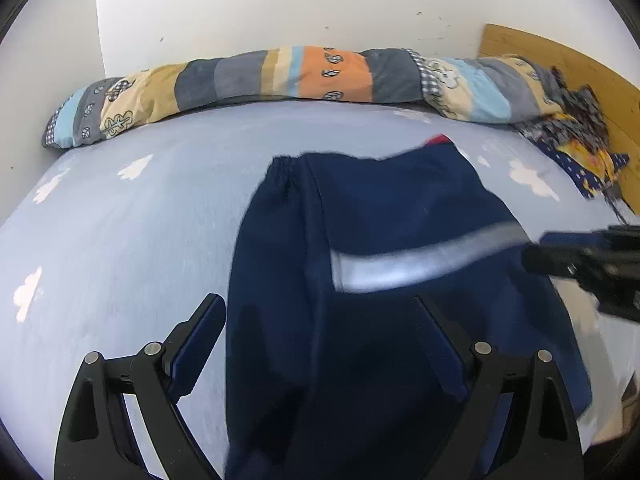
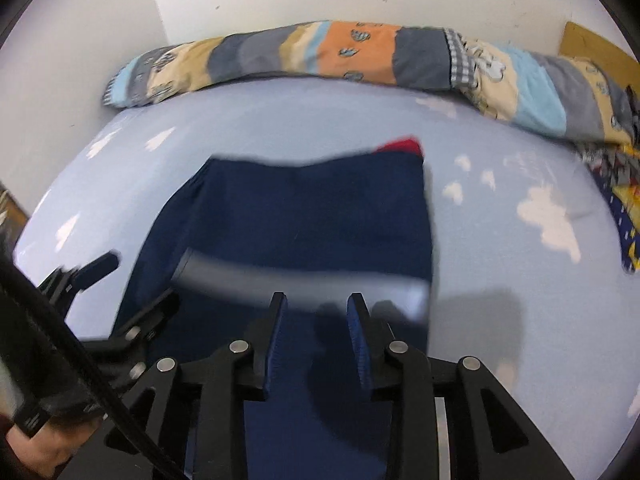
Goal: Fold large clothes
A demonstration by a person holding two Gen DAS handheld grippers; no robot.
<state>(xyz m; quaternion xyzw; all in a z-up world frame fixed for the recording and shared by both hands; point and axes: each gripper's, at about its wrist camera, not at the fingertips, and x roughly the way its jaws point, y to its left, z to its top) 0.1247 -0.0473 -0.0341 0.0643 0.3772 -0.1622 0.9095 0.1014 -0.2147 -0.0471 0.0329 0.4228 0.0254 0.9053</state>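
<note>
While the navy blue fabric garment with a grey reflective band (image 1: 392, 216) lies spread on the light blue cloud-print bed sheet (image 1: 120, 240), we see both tools hovering low over its near end. Left gripper (image 1: 320, 312): jaws spread wide, nothing pinched; one finger sits over bare sheet just beside the garment's left edge, the other over the cloth. Right gripper (image 2: 318, 312): jaws partly parted, pads apart from each other, navy cloth showing between them but not pressed, so we call it released. Garment's gathered elastic edge points toward the far side; a small red patch (image 2: 402, 145) peeks out at its far right corner. Grey band runs crosswise, blurred.

Edges and room: wide bare sheet to the left of the garment and to its right. Far edge of the bed is lined by a long patchwork quilt roll in orange, grey, cream and light blue (image 1: 280, 76), lying against the white wall (image 1: 280, 4). Far right corner holds a crumpled dark patterned cloth heap (image 1: 580, 148) beside a wooden headboard (image 1: 560, 56).
</note>
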